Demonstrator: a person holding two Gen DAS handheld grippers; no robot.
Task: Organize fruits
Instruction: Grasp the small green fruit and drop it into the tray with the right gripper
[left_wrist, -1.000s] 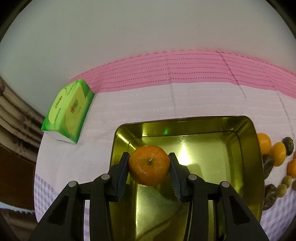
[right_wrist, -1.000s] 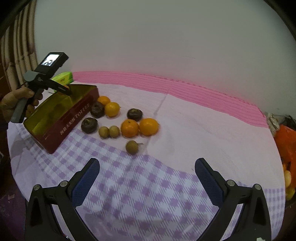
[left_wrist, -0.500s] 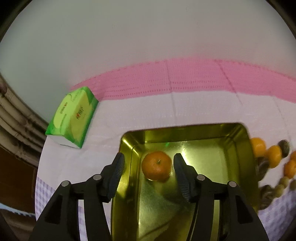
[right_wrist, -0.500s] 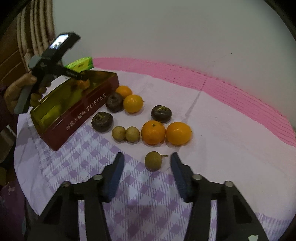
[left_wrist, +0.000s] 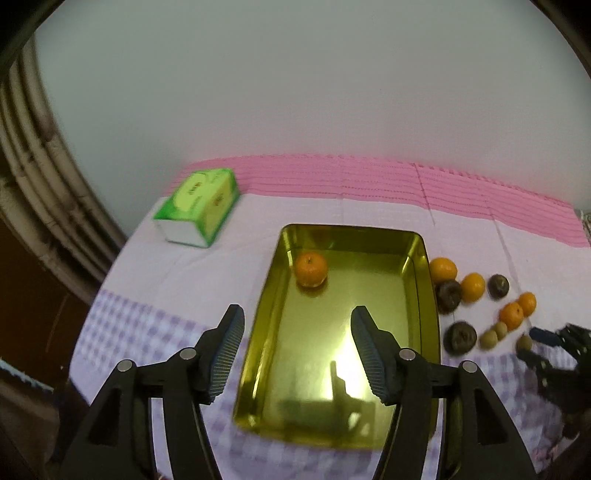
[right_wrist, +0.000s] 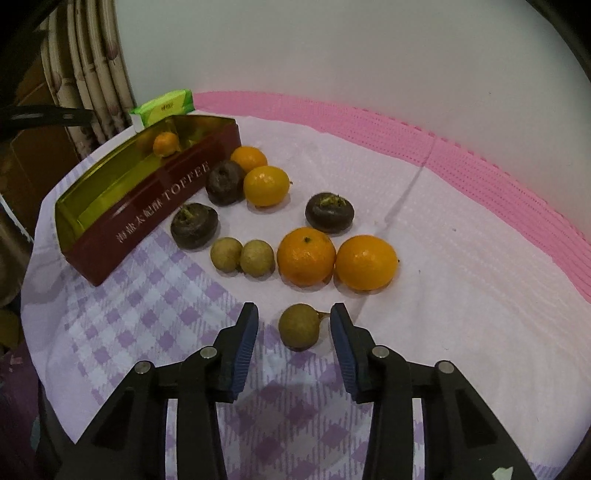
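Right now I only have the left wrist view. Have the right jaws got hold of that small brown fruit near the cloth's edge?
Observer: Not yet. In the right wrist view the small brown fruit lies on the cloth between the jaws of the right gripper, with a gap on each side. The jaws have just been closing.
Operator: Anything sticking out of it?
Observer: A short stem points towards the jaw on the picture's right.
Operator: What does the tin look like from that side?
Observer: The outer wall of the tin is dark red, with TOFFEE printed along it.
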